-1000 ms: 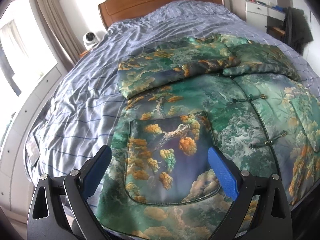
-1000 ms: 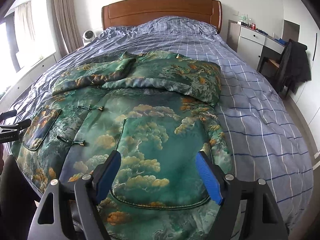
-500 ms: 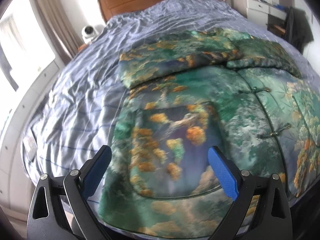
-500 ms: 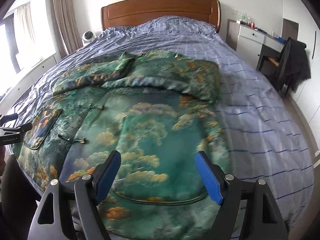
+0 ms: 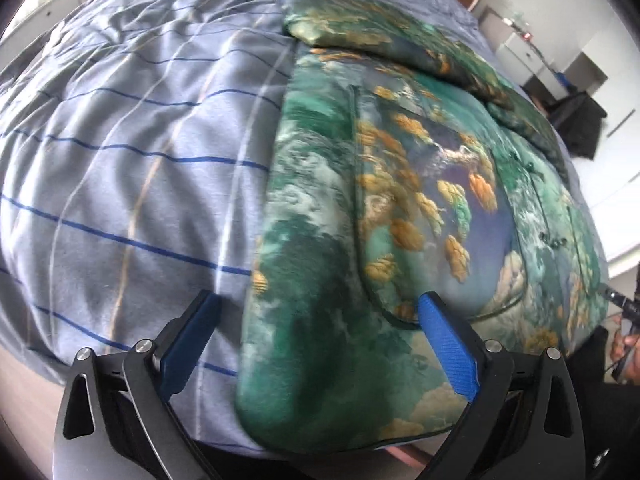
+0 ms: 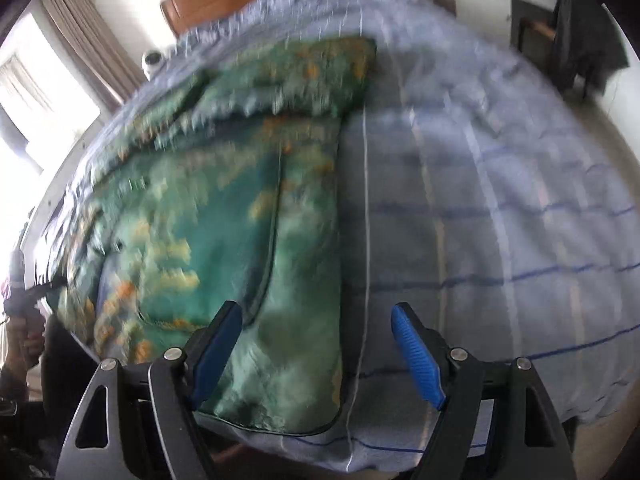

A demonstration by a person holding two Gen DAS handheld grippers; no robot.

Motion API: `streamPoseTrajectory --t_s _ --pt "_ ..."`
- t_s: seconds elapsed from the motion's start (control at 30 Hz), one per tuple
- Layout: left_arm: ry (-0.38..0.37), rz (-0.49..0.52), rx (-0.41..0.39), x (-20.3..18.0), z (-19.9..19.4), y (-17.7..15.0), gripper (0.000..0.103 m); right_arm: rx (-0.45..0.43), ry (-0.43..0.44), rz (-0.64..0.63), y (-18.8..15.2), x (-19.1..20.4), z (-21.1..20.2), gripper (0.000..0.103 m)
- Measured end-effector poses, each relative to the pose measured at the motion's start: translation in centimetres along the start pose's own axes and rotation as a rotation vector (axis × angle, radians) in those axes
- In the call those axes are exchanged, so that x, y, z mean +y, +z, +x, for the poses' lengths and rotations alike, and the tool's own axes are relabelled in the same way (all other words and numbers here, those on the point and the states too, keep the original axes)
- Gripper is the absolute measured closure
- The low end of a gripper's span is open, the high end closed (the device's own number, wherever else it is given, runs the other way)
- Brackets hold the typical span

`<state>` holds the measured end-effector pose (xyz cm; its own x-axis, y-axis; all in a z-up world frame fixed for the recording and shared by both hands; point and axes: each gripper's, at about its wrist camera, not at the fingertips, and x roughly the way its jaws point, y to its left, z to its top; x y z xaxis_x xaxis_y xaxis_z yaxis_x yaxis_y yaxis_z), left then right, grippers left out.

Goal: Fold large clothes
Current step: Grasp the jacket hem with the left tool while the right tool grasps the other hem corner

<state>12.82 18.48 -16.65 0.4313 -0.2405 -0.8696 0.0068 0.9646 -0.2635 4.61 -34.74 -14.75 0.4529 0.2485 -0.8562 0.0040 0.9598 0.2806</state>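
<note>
Although both sleeves of the green, gold-patterned quilted satin jacket [image 5: 400,208] already lie folded across its chest on the blue-striped grey bedspread [image 5: 132,168], the body is unfolded, so most of the folding seems left. The left tool [image 5: 316,344] and right tool [image 6: 316,352] hang wide open at its two bottom corners, gripping nothing. A dark coat-draped chair [image 6: 580,40] stands well apart; nothing blocks the hem.
</note>
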Motion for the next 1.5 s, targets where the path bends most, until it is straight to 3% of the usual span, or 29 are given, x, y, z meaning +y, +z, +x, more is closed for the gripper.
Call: streamPoseTrajectory --t_s 0.07,0.13,0.17,0.23,0.27,0.33,0.5,0.6,0.8,0.93,1.0,1.1,1.27,1.4,1.5 --pt "-0.016 0.015 0.013 -0.6 0.0 -0.1 0.01 0.029 0.074 -0.007 -0.3 0.5 1.0 0.024" --pt "-0.036 0.042 0.037 -1.4 -0.2 -0.3 0.03 0.058 0.153 -0.018 -0.5 1.5 1.7 0.028" --pt "-0.027 0.055 0.049 -1.7 -0.3 -0.3 0.046 0.07 0.152 -0.032 -0.4 2.0 2.0 0.052" --pt "-0.018 0.083 0.063 -2.4 -0.5 -0.2 0.077 0.071 0.118 -0.082 -0.1 2.9 1.8 0.079" --pt "-0.002 0.093 0.065 -2.6 -0.9 -0.1 0.087 0.067 0.119 -0.082 0.1 3.0 1.4 0.085" --pt "-0.01 0.092 0.056 -2.9 -1.9 0.3 0.092 0.04 0.131 -0.084 0.7 3.5 0.0 0.088" --pt "-0.028 0.133 -0.002 -4.4 -5.8 0.8 0.093 -0.016 0.145 -0.11 1.8 4.5 -3.4 0.089" --pt "-0.027 0.173 0.001 -4.9 -7.7 -0.6 0.093 -0.016 0.147 -0.125 1.6 4.8 -4.6 0.089" --pt "-0.034 0.203 0.079 -4.3 -10.5 -5.8 0.093 0.077 0.167 -0.136 -1.5 4.5 -5.9 0.089" --pt "-0.148 0.123 0.073 -3.1 -14.1 -6.7 0.093 0.139 0.248 -0.115 -3.3 4.6 -8.3 0.09" --pt "-0.204 0.075 0.024 -2.7 -16.0 -4.8 0.094 0.11 0.303 -0.094 -2.1 4.7 -10.2 0.09" --pt "-0.256 0.035 -0.078 -2.8 -17.4 0.8 0.094 0.014 0.362 -0.085 3.0 4.5 -12.3 0.09" --pt "-0.224 -0.044 -0.2 -3.1 -14.6 12.8 0.093 -0.124 0.379 -0.033 14.2 3.8 -10.0 0.09" --pt "-0.13 -0.097 -0.188 -3.2 -8.5 19.2 0.092 -0.164 0.328 0.057 21.9 2.3 -3.4 0.09" --pt "-0.084 -0.103 -0.122 -3.5 -2.8 22.4 0.081 -0.166 0.274 0.113 24.2 1.2 1.5 0.09"
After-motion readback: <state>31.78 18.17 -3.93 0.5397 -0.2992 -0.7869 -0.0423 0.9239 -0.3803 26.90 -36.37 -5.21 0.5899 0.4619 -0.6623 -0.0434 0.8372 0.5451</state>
